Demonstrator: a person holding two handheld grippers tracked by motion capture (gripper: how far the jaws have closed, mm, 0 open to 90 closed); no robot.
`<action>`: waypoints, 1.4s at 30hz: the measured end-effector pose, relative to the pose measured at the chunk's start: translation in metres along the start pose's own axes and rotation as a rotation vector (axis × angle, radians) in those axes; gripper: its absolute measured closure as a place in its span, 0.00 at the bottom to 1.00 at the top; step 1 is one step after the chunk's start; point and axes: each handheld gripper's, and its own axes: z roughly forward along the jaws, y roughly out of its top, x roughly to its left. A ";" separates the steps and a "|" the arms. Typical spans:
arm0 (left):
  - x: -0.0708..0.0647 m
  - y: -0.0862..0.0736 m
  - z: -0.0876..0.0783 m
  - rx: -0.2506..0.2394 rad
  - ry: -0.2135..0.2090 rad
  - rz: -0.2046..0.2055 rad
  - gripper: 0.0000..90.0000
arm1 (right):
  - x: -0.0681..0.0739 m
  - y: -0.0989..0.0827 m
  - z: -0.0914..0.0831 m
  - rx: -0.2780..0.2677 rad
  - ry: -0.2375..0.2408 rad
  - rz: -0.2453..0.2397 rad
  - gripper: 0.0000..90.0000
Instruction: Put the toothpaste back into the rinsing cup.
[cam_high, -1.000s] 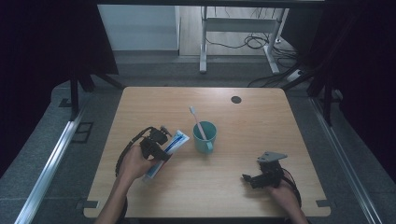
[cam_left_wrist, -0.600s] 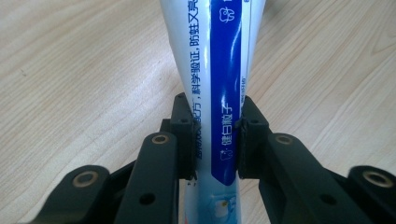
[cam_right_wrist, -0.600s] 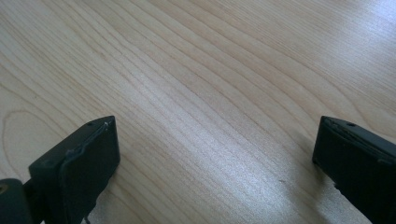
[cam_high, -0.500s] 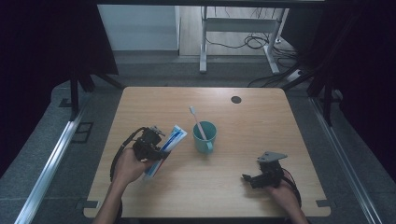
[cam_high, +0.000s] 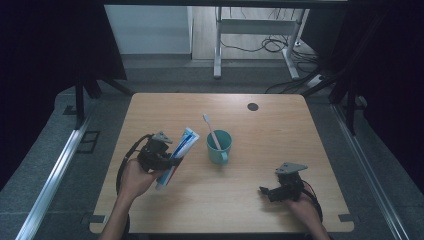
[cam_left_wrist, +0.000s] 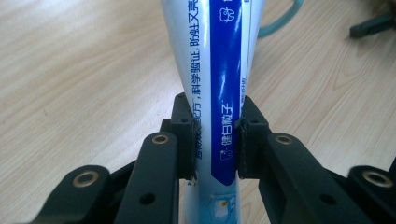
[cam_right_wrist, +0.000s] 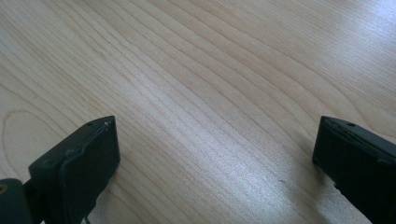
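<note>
Now the left claw (cam_left_wrist: 217, 140) pinches the toothpaste tube (cam_left_wrist: 219, 70) (upright) crosswise between its pads.

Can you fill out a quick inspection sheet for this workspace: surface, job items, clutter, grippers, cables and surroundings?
Surface: light wooden table, with a dark round spot near the far edge.
Job's things: toothpaste tube, blue and white, tilted above the table; teal mug with a toothbrush standing in it.
Clutter: nothing seen.
Grippers: left gripper shut on the tube; right gripper open over bare wood, nothing between its jaws.
Cables: black cable loops from the left gripper; floor cables beyond the table.
Surroundings: grey floor, black curtains, metal frame legs.
</note>
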 end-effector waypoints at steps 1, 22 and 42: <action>-0.001 0.001 -0.001 -0.014 0.002 -0.006 0.81 | 0.000 0.000 0.000 0.000 0.000 0.001 0.00; -0.004 0.029 0.003 -0.170 -0.018 -0.011 0.81 | 0.000 0.000 0.000 0.001 0.000 0.000 0.00; -0.013 0.067 0.016 -0.261 0.001 -0.003 0.81 | 0.000 0.000 0.000 0.001 -0.001 0.000 0.00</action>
